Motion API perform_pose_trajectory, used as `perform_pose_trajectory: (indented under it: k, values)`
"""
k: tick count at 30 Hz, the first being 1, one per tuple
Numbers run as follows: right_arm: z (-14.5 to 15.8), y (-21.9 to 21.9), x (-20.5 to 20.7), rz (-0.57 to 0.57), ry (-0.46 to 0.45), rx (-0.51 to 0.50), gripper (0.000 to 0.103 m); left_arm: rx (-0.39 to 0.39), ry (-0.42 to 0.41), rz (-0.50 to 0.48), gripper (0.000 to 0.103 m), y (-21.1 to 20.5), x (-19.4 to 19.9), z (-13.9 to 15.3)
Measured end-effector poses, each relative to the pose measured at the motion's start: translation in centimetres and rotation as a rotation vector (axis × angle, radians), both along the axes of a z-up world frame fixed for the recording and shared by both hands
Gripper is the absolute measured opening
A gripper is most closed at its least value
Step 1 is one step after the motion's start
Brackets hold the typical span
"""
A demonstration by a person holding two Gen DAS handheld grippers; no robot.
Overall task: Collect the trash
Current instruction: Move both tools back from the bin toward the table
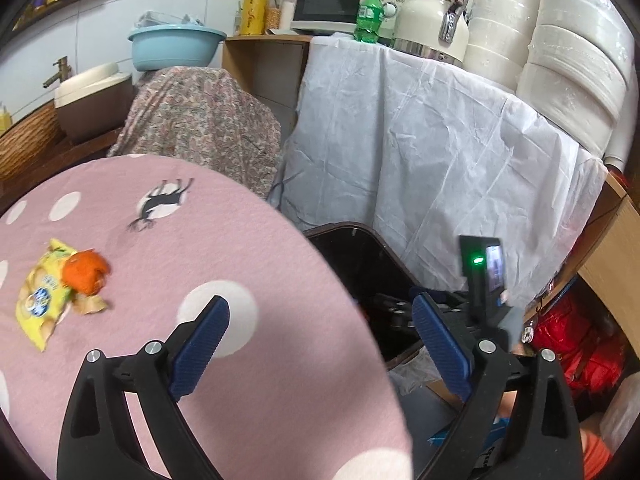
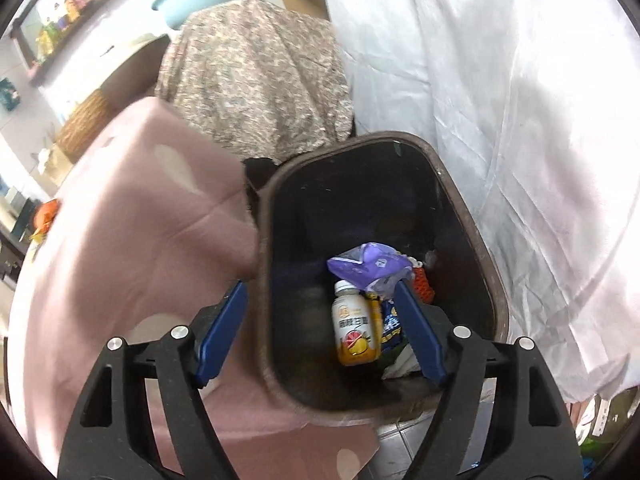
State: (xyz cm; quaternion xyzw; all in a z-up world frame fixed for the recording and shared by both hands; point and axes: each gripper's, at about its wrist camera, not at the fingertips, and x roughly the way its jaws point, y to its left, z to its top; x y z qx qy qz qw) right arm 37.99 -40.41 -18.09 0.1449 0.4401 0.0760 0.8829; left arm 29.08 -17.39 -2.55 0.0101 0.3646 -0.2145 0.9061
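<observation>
Your tablecloth (image 1: 248, 248): pink, with white dots and one black animal print
Your wrapper (image 1: 40, 300): yellow, blue and white badge
Peel (image 1: 86, 272) on it: orange
Your bin (image 2: 472, 232): dark brown rim, black inside
Bottle (image 2: 356, 324) in the bin: white top, yellow base, citrus picture
Bag (image 2: 368, 268) above it: purple
Your gripper pads (image 1: 200, 348): blue, on black arms

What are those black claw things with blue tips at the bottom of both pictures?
They are two hand-held grippers. The left gripper and the right gripper look alike: black plastic linkage arms with triangular cut-outs, silver round bolt heads at the joints, and two flat, ribbed blue pads as fingers. In the left wrist view, a black module with a green light and small screen shows beside it.
</observation>
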Motion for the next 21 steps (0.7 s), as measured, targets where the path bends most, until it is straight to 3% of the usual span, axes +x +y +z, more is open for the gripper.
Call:
perform_pose_trajectory:
  k: [11, 18, 21]
  values:
    - [8.7, 5.8, -5.3, 0.169, -0.160, -0.014, 0.080, -0.025, 0.001, 0.131, 0.095, 9.3, -4.3, -0.7]
    - [12.8, 12.7, -5.4, 0.340, -0.209, 0.040, 0.080, 0.056, -0.016, 0.248, 0.095, 14.5, -6.8, -1.3]
    - [13.4, 16.3, -4.7, 0.397, -0.212, 0.016, 0.080, 0.060, -0.005, 0.285, 0.095, 16.6, -7.5, -1.7]
